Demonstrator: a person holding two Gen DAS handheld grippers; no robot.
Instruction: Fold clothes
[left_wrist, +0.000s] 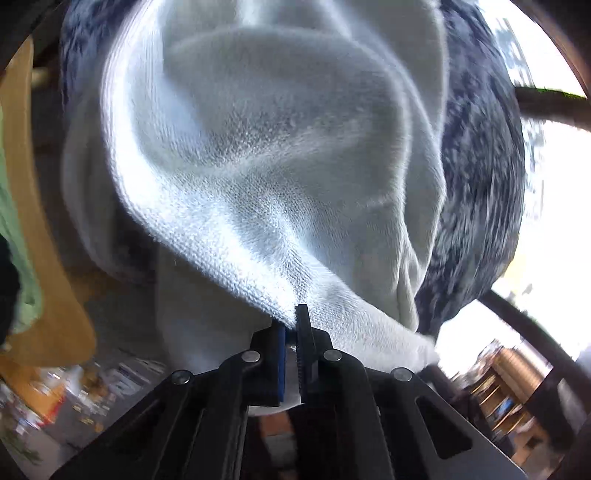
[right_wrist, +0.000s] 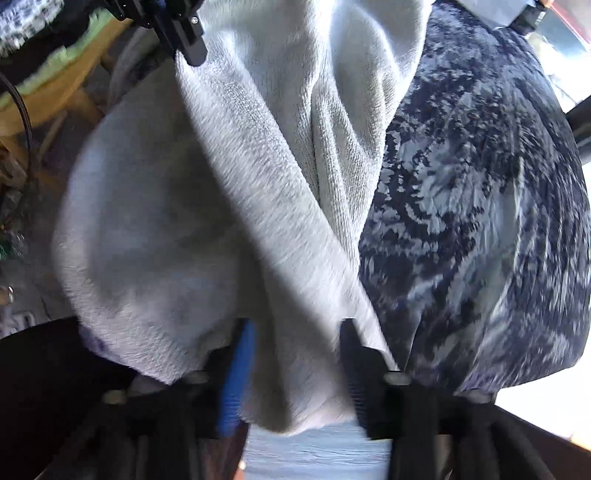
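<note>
White terry cloth is pinched between the closed left tongs (left_wrist: 293, 326), which grip a bunched edge of the white garment (left_wrist: 266, 155); from that pinch the fabric fans away in tight ridges and broad soft folds that fill most of the left wrist view. The right tongs (right_wrist: 297, 354) stand partly apart, with a thick fold of the same garment hanging between the blue pad (right_wrist: 236, 380) and the black finger (right_wrist: 354, 369); the blur there hides whether the pads press on the cloth, so I cannot tell if it is truly gripped. In the right wrist view the left tongs show at the upper left, clamped on a corner of the garment, so the cloth stretches between the two pairs. Just beside the white garment, touching its far edge, lies a dark blue and white patterned fabric (right_wrist: 480, 221), rounded and bulky, crowding the space on that side. On the other side a curved wooden chair back (left_wrist: 44, 258) stands near, with a pale green cloth (left_wrist: 22, 266) draped on it. Dark bars (left_wrist: 535, 339) cross the bright area beyond the patterned fabric. A cluttered floor (left_wrist: 92, 387) shows below the garment's lower edge, blurred. Little open room is left around either pair of tongs.
</note>
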